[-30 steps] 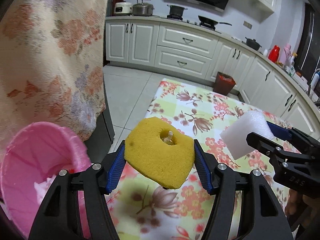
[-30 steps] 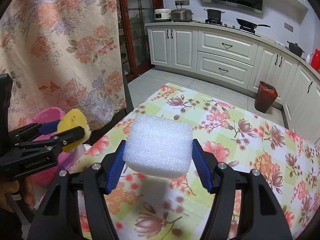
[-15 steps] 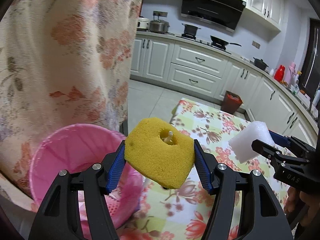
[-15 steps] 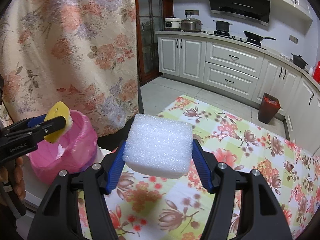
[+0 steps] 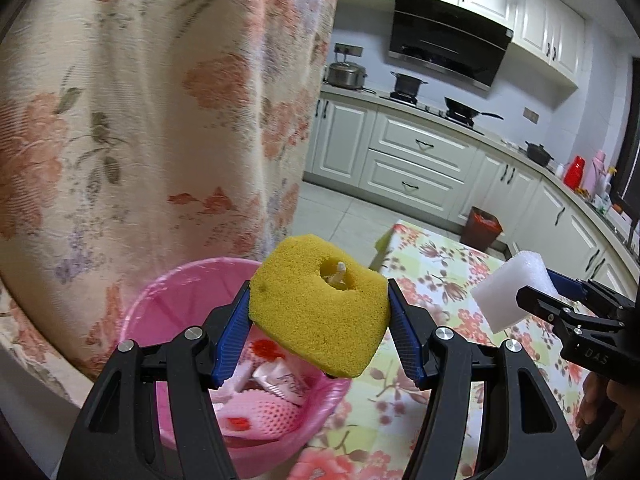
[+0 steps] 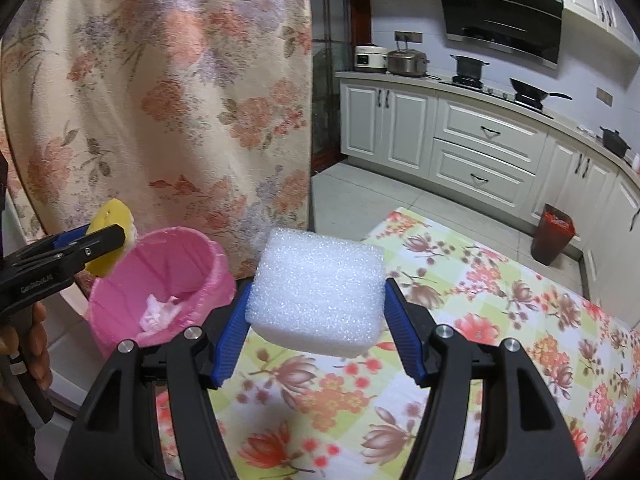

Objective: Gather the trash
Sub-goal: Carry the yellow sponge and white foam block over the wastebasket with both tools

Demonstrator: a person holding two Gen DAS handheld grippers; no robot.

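My left gripper (image 5: 318, 334) is shut on a yellow sponge (image 5: 316, 304) with a hole in it, held just above the near rim of a pink lined trash bin (image 5: 176, 300). The bin holds white and pink wrappers (image 5: 264, 400). My right gripper (image 6: 316, 332) is shut on a white foam block (image 6: 318, 290), held over the flowered tablecloth (image 6: 500, 320) to the right of the bin (image 6: 160, 276). The right gripper with its foam block (image 5: 510, 292) shows at the right of the left wrist view; the left gripper with the sponge (image 6: 108, 240) shows at the left of the right wrist view.
A flowered curtain (image 5: 140, 120) hangs close behind the bin. White kitchen cabinets (image 6: 480, 148) and a stove with pots line the back. A small dark red bin (image 6: 554, 234) stands on the floor past the table's far edge.
Both grippers moved left toward the pink bin, each keeping its load. The sponge now sits over the bin's rim, and the bin's contents have come into view.
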